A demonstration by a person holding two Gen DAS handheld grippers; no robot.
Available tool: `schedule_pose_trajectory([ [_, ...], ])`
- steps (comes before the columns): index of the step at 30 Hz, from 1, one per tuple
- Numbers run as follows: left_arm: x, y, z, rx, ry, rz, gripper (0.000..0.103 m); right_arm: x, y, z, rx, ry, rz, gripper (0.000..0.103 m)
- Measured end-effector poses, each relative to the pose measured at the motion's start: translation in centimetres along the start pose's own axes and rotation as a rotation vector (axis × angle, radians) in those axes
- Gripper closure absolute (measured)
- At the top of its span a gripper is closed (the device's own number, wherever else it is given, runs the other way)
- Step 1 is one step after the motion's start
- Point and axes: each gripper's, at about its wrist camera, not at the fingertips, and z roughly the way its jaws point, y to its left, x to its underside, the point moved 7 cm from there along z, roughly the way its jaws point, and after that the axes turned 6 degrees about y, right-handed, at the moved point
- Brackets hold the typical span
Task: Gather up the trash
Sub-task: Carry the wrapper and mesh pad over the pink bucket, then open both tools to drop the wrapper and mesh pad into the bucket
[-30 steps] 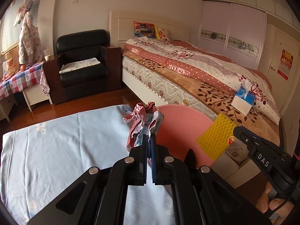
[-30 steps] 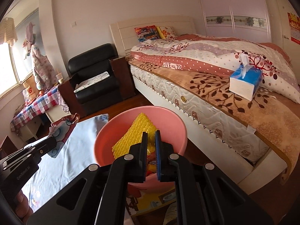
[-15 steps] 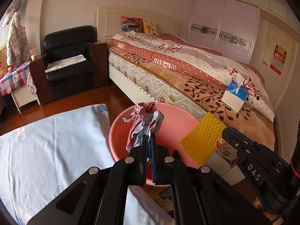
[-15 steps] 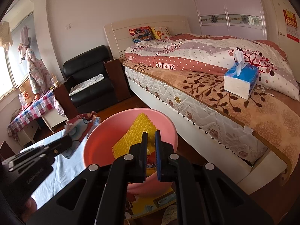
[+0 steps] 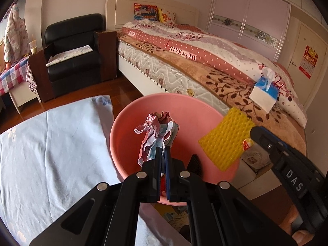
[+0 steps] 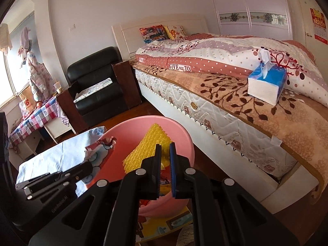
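Moved: both grippers are now over the pink bowl (image 5: pixel 180 110) | left gripper (image 5: pixel 162 153) pinches the crumpled wrapper (image 5: pixel 157 135), pointing up, above the bowl's middle | right gripper (image 6: pixel 165 149) pinches the yellow net (image 6: pixel 147 147), near the bowl's right rim.

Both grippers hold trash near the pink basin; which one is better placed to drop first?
Left, probably. The left gripper holds its crumpled wrapper squarely over the pink basin. The right gripper holds its yellow foam net nearer the rim.
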Motion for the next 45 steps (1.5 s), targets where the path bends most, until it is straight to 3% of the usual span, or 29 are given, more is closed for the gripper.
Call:
schedule_pose_trajectory([
  [11,1.0,0.8,1.5,-0.022,0.041,-0.022,0.099,0.4,1.2,1.9,0.015,0.044,-0.046,0.095],
  [12,1.0,0.8,1.5,-0.023,0.042,-0.022,0.094,0.4,1.3,2.1,0.017,0.048,-0.053,0.095],
  [15,1.0,1.1,1.4,-0.035,0.038,-0.03,0.065,0.5,1.7,2.5,0.026,0.055,-0.073,0.095],
  [19,1.1,1.7,1.1,-0.047,0.03,-0.042,0.054,0.3,2.0,2.9,0.034,0.057,-0.085,0.095],
  [27,1.4,3.1,0.4,-0.062,0.026,-0.068,0.054,0.4,2.7,4.4,0.025,0.092,-0.1,0.092],
  [29,1.4,3.4,0.1,-0.064,0.02,-0.072,0.053,0.6,2.8,4.7,0.018,0.104,-0.095,0.087],
  [31,1.4,3.6,-0.2,-0.065,0.015,-0.074,0.053,0.6,2.8,4.7,0.012,0.1,-0.084,0.073],
  [33,1.4,3.7,-0.4,-0.067,0.012,-0.076,0.053,0.6,2.9,4.6,0.006,0.091,-0.08,0.068],
  [45,2.3,4.6,-2.4,-0.081,-0.005,-0.074,0.053,1.5,4.3,1.6,-0.024,0.057,-0.105,0.068],
])
